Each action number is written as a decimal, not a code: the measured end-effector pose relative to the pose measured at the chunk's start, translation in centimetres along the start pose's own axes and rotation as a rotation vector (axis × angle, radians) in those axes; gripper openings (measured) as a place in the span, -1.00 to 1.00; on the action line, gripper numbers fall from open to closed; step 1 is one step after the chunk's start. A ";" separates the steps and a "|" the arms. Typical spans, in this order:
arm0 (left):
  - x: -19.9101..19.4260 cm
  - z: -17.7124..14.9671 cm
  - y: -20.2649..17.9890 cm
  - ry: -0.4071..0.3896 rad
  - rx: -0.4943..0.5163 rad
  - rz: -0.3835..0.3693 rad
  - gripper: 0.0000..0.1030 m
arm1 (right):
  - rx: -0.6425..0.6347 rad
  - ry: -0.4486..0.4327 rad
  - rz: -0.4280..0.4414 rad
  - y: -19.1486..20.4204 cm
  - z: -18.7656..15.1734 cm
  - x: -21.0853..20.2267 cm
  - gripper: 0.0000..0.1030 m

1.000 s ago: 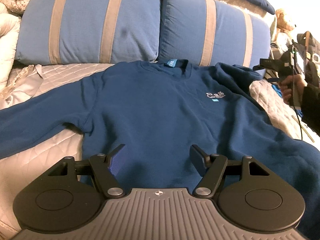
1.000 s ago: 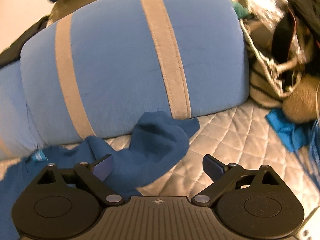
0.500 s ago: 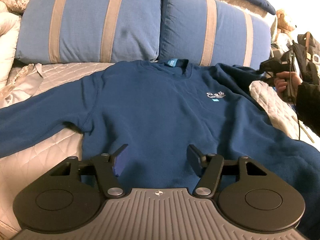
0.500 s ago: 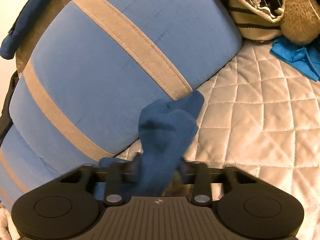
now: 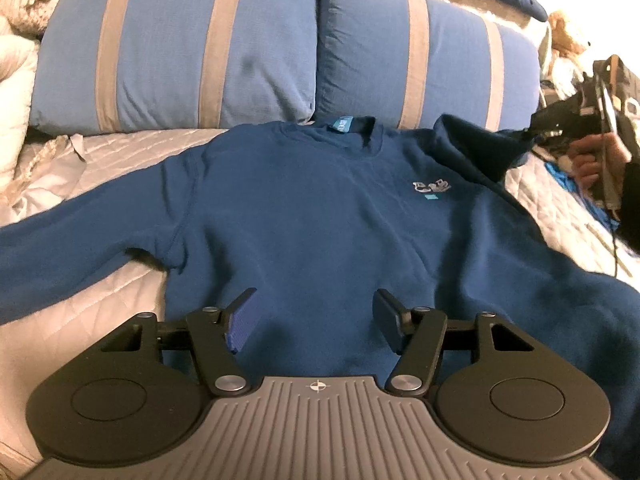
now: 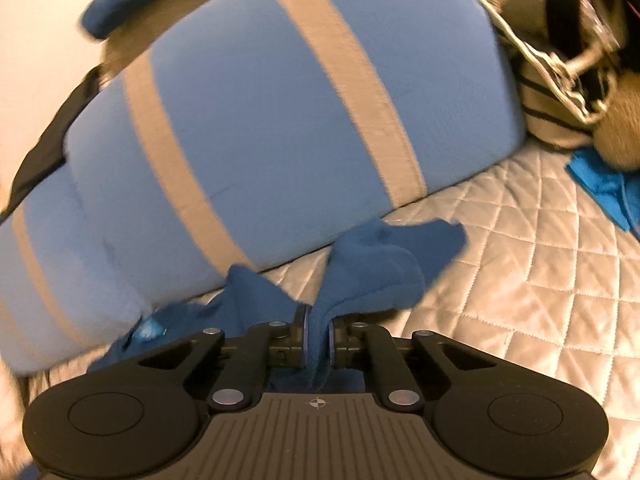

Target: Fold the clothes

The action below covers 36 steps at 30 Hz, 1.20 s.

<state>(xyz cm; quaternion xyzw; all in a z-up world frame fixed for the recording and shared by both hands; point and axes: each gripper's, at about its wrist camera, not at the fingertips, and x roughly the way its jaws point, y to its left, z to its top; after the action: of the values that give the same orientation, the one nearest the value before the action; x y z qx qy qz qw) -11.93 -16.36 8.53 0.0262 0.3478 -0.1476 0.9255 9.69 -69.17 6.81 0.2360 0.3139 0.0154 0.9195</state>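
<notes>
A second ago the right gripper point(image 6: 318, 340) stood wide apart over the cuff end of the navy-blue fleece sweatshirt's sleeve point(image 6: 372, 268); now its jaws have come together and pinch that sleeve, a fold of blue cloth squeezed up between the pads. The left wrist view shows the same hand point(image 5: 596, 160) at the far right edge, with the sleeve drawn up off the bed toward it where before it lay slack by the pillow.

The left gripper point(image 5: 316, 320) has hardly changed (its jaws a touch narrower than a second ago): it hangs half open above the lower front of the navy-blue fleece sweatshirt point(image 5: 320, 216), pads apart and nothing between them.

The sweatshirt lies front up on the pale quilted bedcover point(image 5: 120, 160), its long axis running away from the left camera, collar and light-blue neck label point(image 5: 340, 124) pointing at the two blue pillows with tan stripes point(image 5: 180, 48), hem nearest the left gripper. Its other sleeve stretches flat toward the left edge of that view.
</notes>
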 end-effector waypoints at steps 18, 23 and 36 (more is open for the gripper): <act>-0.1 -0.1 -0.8 0.009 0.039 0.033 0.21 | -0.155 0.057 0.097 3.6 -5.5 -6.0 -0.80; -0.1 -0.1 -1.0 0.008 0.046 0.041 0.21 | -0.196 0.091 0.123 4.3 -7.2 -6.5 -0.80; -0.1 0.0 -1.0 0.020 0.049 0.039 0.23 | -0.217 0.159 0.172 0.8 -9.9 -9.2 0.39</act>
<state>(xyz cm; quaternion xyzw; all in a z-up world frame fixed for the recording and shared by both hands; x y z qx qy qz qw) -12.24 -17.25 8.65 0.0570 0.3525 -0.1379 0.9238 -3.38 -65.83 5.55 0.1591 0.3608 0.1466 0.9072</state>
